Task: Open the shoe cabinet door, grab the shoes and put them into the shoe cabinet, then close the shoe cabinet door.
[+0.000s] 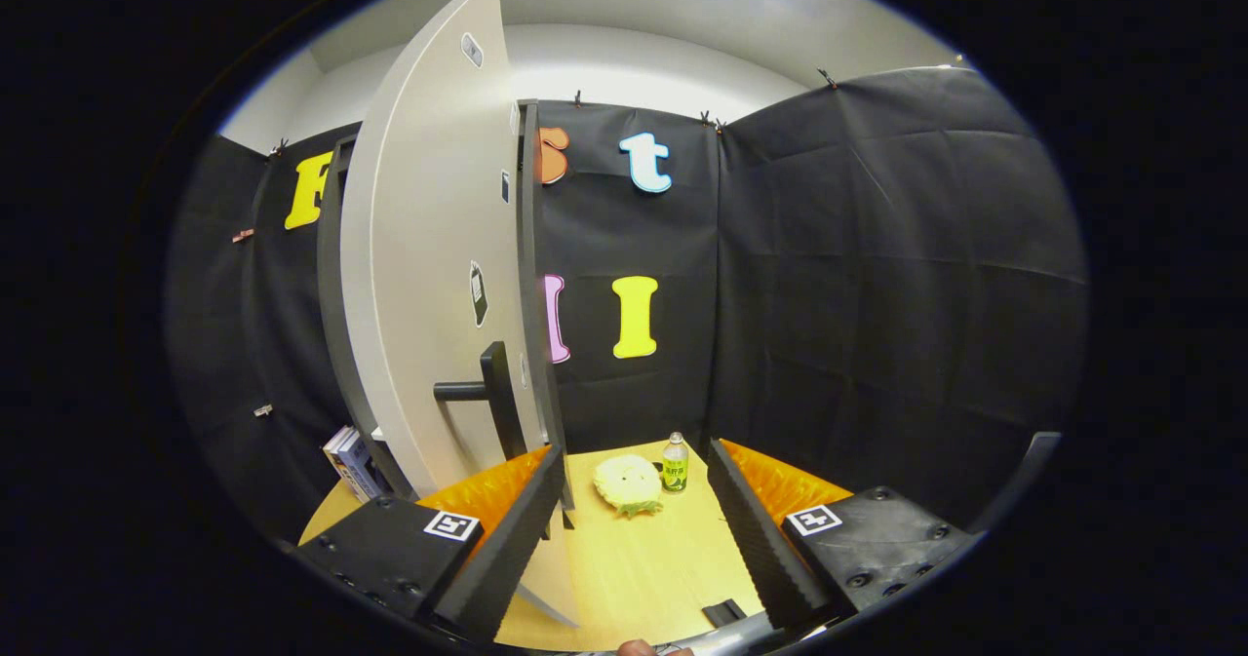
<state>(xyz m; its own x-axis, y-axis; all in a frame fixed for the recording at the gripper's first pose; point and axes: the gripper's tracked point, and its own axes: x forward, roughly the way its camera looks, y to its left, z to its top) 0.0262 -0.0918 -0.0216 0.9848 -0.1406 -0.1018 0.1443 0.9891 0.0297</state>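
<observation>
The shoe cabinet's pale grey door (429,276) stands tall just left of my fingers, swung partly out from the dark cabinet frame (531,266). Its black bar handle (492,393) sticks out just above my left fingertip (551,466). A yellow fuzzy shoe (627,483) lies on the wooden table (643,578), beyond the fingers and between their lines. My gripper (636,453) is open, with nothing between its ridged black pads. I cannot see into the cabinet from here.
A small green bottle (675,463) stands upright right beside the shoe. Books (353,461) lean at the cabinet's left foot. A small black object (723,612) lies on the table near the right finger. Black cloth walls close the booth behind and right.
</observation>
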